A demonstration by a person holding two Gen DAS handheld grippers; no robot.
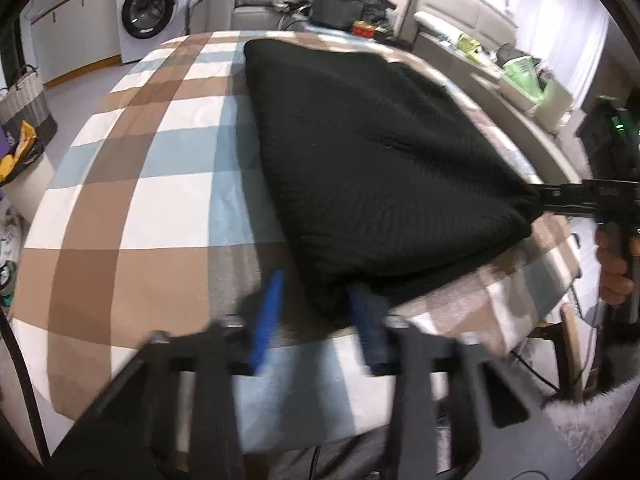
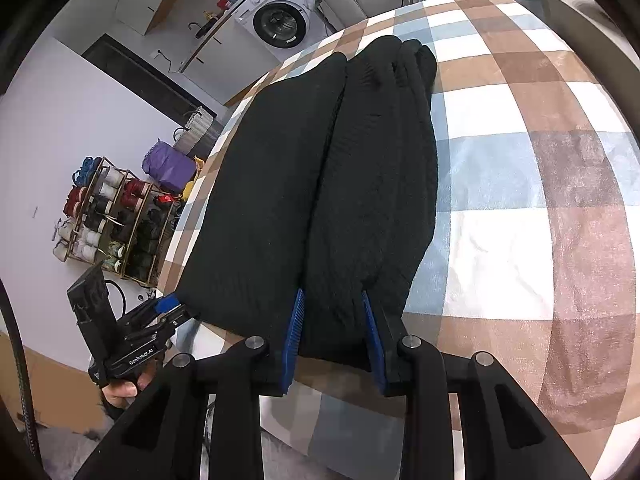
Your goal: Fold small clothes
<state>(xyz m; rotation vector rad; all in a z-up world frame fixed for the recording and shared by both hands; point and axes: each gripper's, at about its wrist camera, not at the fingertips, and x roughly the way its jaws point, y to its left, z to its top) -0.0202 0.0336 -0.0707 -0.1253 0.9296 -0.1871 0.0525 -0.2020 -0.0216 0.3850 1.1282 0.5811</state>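
A black knitted garment (image 1: 360, 140) (image 2: 320, 180) lies folded lengthwise on the checked tablecloth (image 1: 160, 200) (image 2: 520, 200), its near end at the table's front edge. My left gripper (image 1: 316, 286) (image 2: 182, 312) is at the garment's near left corner. Its blue fingers are blurred in its own view; from the right wrist view the jaws look pinched on that corner. My right gripper (image 2: 332, 296) (image 1: 540, 198) is shut on the bunched near right corner, with thick black knit filling the gap between its pads. A hand (image 1: 612, 268) holds that gripper's handle.
A washing machine (image 1: 148, 8) and a sofa stand beyond the table's far end. A red tin (image 1: 362, 30) and a dark bag sit at the far edge. A wicker basket (image 1: 24, 96) and a rack of spools (image 2: 112, 220) stand on the floor to the left.
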